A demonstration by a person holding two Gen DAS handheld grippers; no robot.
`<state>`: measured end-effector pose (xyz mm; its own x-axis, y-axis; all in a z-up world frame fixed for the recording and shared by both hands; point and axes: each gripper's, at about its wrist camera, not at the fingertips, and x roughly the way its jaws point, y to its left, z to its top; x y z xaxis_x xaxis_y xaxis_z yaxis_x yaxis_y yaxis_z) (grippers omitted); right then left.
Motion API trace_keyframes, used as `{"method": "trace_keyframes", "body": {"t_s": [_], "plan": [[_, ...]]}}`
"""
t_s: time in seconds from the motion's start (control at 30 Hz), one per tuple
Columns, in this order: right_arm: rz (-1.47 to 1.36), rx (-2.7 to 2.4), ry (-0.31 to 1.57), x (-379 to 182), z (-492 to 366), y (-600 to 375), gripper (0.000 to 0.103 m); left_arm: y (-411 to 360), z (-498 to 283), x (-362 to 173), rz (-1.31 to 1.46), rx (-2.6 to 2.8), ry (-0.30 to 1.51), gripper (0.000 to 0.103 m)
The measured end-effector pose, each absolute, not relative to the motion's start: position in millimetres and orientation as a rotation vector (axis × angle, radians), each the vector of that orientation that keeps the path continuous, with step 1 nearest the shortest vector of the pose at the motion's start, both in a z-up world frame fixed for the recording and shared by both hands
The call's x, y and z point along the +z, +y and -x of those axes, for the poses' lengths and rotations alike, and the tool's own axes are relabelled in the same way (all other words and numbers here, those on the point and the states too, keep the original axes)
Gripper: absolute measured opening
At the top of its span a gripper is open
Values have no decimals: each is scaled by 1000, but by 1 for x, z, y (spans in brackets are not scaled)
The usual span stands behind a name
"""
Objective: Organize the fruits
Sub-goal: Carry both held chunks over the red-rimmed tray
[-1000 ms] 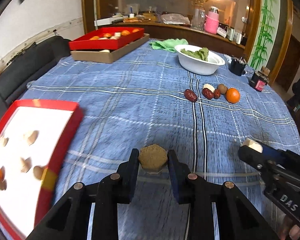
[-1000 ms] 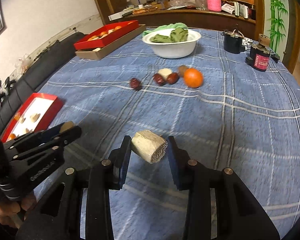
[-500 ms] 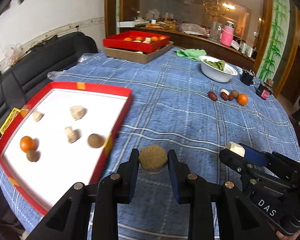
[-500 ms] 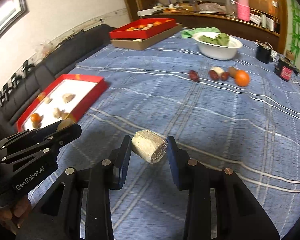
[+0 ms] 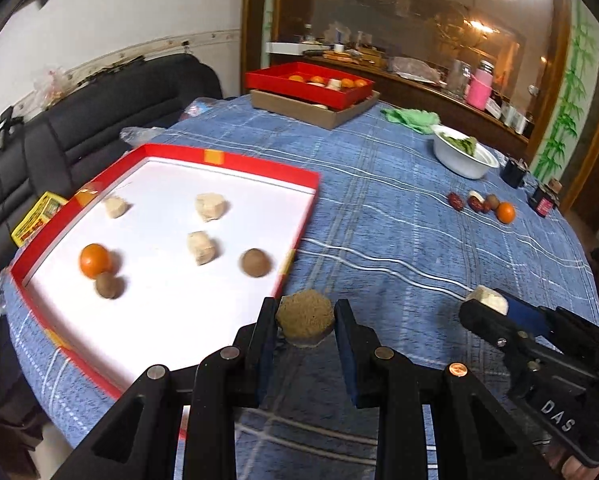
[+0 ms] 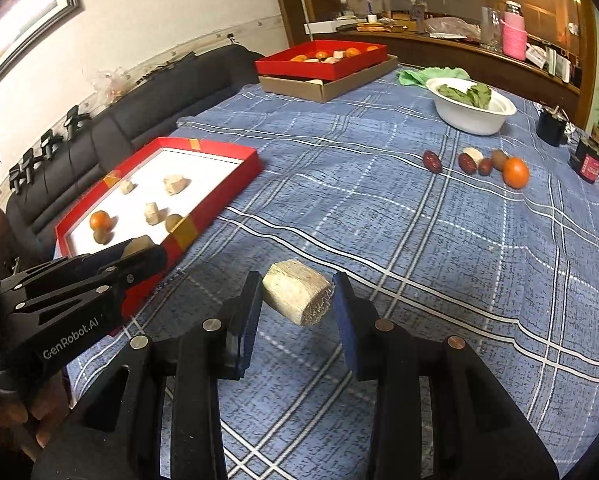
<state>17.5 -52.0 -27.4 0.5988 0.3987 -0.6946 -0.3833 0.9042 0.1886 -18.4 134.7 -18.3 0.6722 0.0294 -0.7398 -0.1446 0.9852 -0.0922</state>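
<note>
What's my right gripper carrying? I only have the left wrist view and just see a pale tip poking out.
Observer: The right gripper is shut on a pale cylindrical chunk with a fibrous cut end, lying crosswise between the pads.
Operator: And my left gripper from that side?
Observer: The left gripper shows side-on, its tips overlapping the near corner of the red-rimmed white tray, with the tan hexagonal piece pinched at the tips.
Operator: Anything behind the left gripper?
Observer: A hand grips its handle at the lower left edge.
</note>
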Motion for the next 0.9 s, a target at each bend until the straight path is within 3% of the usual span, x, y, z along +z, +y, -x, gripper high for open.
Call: {"method": "trace_keyframes", "body": {"t_s": [0.9], "plan": [[101, 739, 771, -12, -12, 100, 35, 278, 20, -20, 250, 389, 815, 27]]}}
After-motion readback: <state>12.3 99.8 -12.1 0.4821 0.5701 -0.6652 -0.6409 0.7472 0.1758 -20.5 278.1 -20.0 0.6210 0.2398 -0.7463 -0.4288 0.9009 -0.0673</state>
